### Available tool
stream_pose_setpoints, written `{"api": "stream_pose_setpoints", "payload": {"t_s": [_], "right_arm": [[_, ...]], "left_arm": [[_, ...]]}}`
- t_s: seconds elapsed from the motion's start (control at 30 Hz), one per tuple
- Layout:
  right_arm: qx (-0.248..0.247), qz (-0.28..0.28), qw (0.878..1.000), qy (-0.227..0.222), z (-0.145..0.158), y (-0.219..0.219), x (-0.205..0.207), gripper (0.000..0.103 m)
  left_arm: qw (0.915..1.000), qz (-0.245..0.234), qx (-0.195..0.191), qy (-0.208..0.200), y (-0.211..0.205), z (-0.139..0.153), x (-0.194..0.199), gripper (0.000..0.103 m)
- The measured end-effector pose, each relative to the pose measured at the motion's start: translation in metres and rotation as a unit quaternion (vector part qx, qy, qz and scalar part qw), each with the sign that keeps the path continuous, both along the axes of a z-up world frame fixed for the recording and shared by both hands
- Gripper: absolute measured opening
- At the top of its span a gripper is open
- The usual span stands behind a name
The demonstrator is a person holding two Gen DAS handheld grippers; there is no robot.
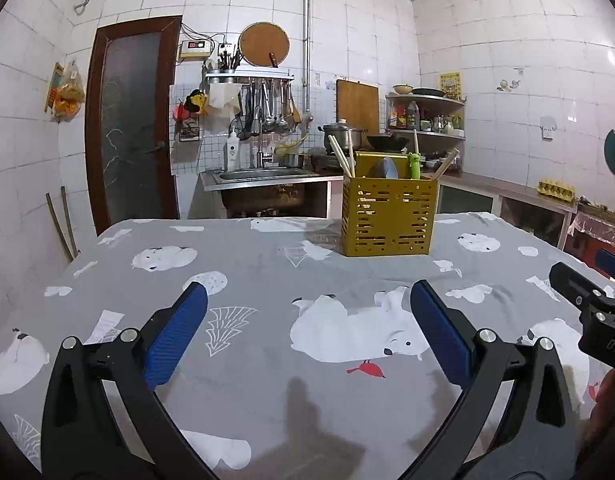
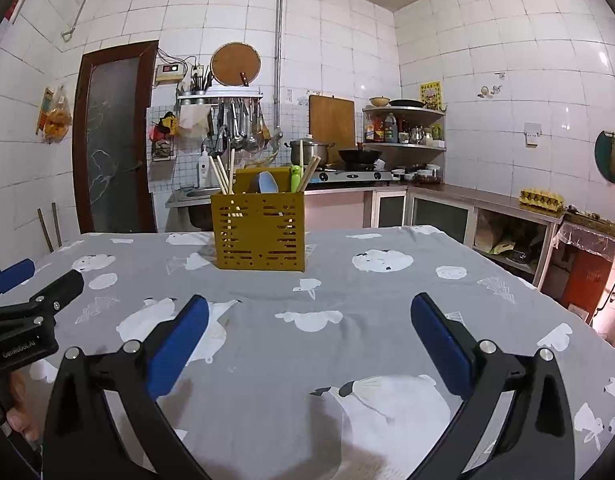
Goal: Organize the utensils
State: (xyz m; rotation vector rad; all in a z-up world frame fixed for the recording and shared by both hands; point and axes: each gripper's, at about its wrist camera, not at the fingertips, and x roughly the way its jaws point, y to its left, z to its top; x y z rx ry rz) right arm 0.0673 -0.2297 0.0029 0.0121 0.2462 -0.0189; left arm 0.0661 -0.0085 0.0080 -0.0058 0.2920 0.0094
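Black-framed left tongs (image 1: 308, 303), right tongs (image 2: 309, 315), ribbed blue pads (image 1: 175, 338), silver pivot screws, white lettering

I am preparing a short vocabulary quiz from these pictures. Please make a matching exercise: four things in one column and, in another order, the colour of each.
Things:
1. utensil holder
2. spoon
3. tablecloth
4. gripper pads

Colours:
A. grey with white bears
B. dark blue
C. mustard yellow
D. pale blue

Pairs: 1-C, 2-D, 3-A, 4-B
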Motion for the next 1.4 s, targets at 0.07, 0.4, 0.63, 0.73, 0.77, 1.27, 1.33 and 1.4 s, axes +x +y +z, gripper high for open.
{"api": "stream_pose_setpoints", "payload": {"t_s": [0.07,0.4,0.63,0.73,0.77,1.27,1.33,1.4], "right_arm": [[-0.005,-0.002,1.000,-0.008,0.000,0.002,-0.003,0.099],[-0.023,-0.001,1.000,-0.016,0.001,0.009,-0.007,0.099],[-0.007,-0.005,1.000,-0.016,0.001,0.002,-0.007,0.099],[-0.007,-0.006,1.000,-0.016,0.001,0.002,-0.007,0.099],[-0.007,-0.006,1.000,-0.015,0.001,0.002,-0.007,0.099],[-0.006,-0.008,1.000,-0.016,0.001,0.001,-0.006,0.099],[-0.006,-0.008,1.000,-0.016,0.001,0.001,-0.006,0.099],[-0.006,-0.008,1.000,-0.016,0.001,0.001,-0.006,0.099]], "left_arm": [[1.0000,0.001,0.000,-0.002,0.000,0.000,-0.001,0.098],[1.0000,-0.003,0.003,-0.004,-0.004,-0.001,-0.002,0.098],[1.0000,-0.004,0.002,-0.003,-0.004,-0.001,-0.002,0.098],[1.0000,-0.003,0.001,-0.003,-0.003,0.000,-0.002,0.098],[1.0000,-0.003,0.001,-0.003,-0.003,0.000,-0.002,0.098],[1.0000,-0.004,0.003,-0.006,0.000,0.000,-0.003,0.098],[1.0000,-0.004,0.003,-0.007,0.000,0.000,-0.003,0.098],[1.0000,-0.004,0.003,-0.007,0.000,0.000,-0.003,0.098]]}}
